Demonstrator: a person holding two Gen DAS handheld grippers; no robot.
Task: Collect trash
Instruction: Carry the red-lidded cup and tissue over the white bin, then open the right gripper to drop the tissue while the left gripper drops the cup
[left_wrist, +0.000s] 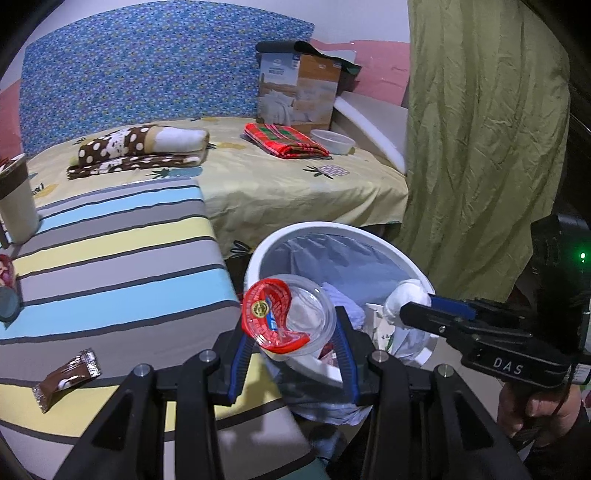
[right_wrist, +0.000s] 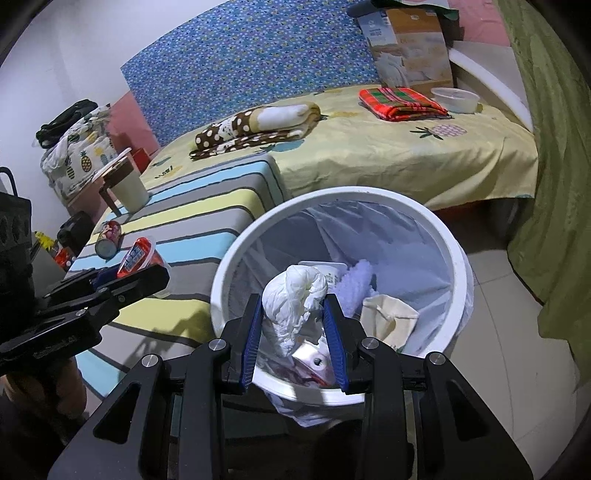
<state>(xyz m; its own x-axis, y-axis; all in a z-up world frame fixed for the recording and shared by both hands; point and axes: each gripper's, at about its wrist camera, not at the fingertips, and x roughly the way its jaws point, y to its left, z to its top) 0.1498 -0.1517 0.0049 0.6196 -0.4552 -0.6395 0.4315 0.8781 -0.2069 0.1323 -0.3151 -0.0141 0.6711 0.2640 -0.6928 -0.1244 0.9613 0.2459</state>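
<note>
Left wrist view: the left gripper (left_wrist: 293, 332) pinches a clear plastic cup with a peeled-back red foil lid (left_wrist: 290, 315) between its blue-padded fingers (left_wrist: 240, 363). The cup is held tilted, mouth toward the camera, over the near-left rim of the round white trash bin lined with a translucent bag (left_wrist: 354, 232). The right gripper (left_wrist: 417, 310) enters from the right, pressed onto a crumpled white plastic wad (left_wrist: 404, 295) above the bin's right side.

Right wrist view: the right gripper (right_wrist: 293, 314) clamps the crumpled white plastic wad (right_wrist: 295, 295) between its blue pads (right_wrist: 253, 332), directly above the open bin (right_wrist: 258, 236). Inside the bin lie a cream paper bag (right_wrist: 388, 317), a pale lilac fluffy item (right_wrist: 356, 280) and other scraps. The left gripper (right_wrist: 142, 273) appears at left, holding the red-lidded cup (right_wrist: 140, 258) near the bin's left rim.

A brown snack wrapper (left_wrist: 66, 378) lies on the striped grey, blue and yellow cushioned surface (left_wrist: 122, 258) left of the bin. A cream cup with a brown band (left_wrist: 16, 199) stands at that surface's far-left end, and a small printed can (right_wrist: 108, 239) lies on its side nearby.
</note>
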